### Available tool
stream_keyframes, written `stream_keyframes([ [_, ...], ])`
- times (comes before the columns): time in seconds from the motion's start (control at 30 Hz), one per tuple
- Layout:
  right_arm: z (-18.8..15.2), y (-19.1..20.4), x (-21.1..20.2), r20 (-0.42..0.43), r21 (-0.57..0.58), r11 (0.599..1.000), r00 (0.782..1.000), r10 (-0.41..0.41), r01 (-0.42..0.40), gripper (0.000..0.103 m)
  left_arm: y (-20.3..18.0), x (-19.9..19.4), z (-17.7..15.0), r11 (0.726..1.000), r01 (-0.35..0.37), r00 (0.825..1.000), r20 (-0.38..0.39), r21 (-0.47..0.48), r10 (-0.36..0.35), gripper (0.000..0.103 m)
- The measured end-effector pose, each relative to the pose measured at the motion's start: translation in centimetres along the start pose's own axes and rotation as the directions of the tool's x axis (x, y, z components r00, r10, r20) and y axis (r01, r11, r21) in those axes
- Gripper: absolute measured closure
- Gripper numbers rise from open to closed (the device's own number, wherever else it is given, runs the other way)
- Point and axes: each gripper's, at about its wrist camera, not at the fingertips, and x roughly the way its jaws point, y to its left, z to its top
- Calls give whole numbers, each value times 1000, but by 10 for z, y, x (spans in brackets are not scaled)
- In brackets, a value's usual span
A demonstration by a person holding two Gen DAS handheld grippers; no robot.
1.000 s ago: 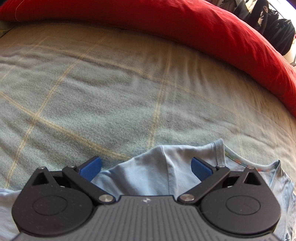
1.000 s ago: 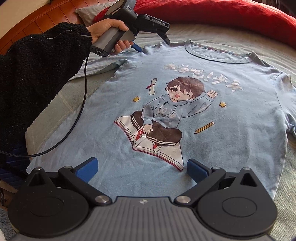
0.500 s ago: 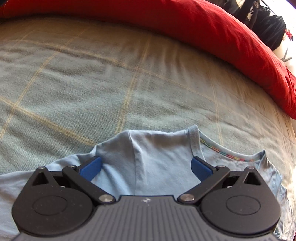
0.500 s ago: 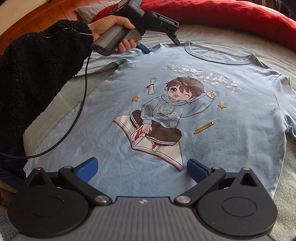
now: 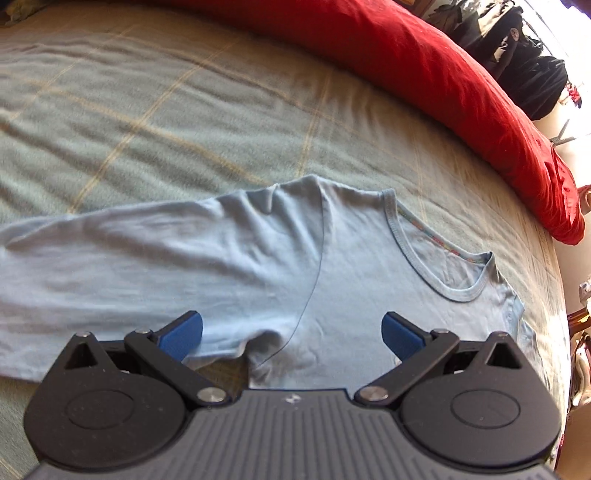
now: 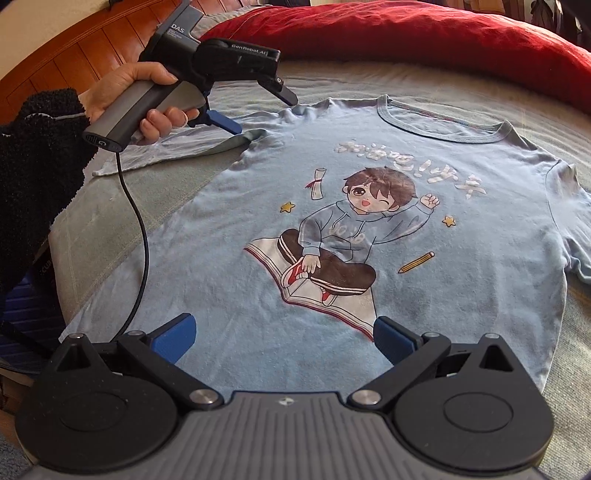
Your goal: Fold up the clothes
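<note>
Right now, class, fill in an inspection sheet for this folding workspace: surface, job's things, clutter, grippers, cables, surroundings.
Surface: grey-green checked bedspread, slightly wrinkled.
Job's things: light blue T-shirt lying print-side up and unfolded; cartoon print on its chest; one sleeve spread out sideways.
Clutter: nothing seen on the bedspread beside the shirt.
Grippers: left gripper open, above the shirt's shoulder near the sleeve; right gripper open, over the hem, holding nothing.
Cables: black cable hanging from the left gripper's handle across the shirt's edge.
Surroundings: red pillow behind the collar; wooden panelling; dark bags beyond.
</note>
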Motion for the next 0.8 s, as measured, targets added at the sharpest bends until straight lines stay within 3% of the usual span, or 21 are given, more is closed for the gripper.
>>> stream_keyframes([
  [0.2,-1,3,0,-5,-11,1000,1000,-2,2,0,16,-9,-23,999,20,1000,-13,-38,-20,1],
  [0.27,-2,1,1,-7,-9,1000,1000,-6,6,0,13,-19,-18,999,7,1000,4,-34,-7,1],
  [0.43,-1,0,3,-7,-2,1000,1000,-19,19,0,1,-11,0,996,87,995,54,-38,-85,1],
  [0.53,-1,0,5,-17,-7,1000,1000,-20,19,0,-2,11,-5,998,54,998,21,-33,-53,1],
  [0.7,-2,-3,8,-22,-1,1000,1000,-17,17,0,4,-4,-22,999,46,999,22,-13,-46,1],
  [0.8,-2,-5,9,-25,9,1000,999,-28,28,0,15,-33,-9,1000,5,995,101,-19,-3,1],
])
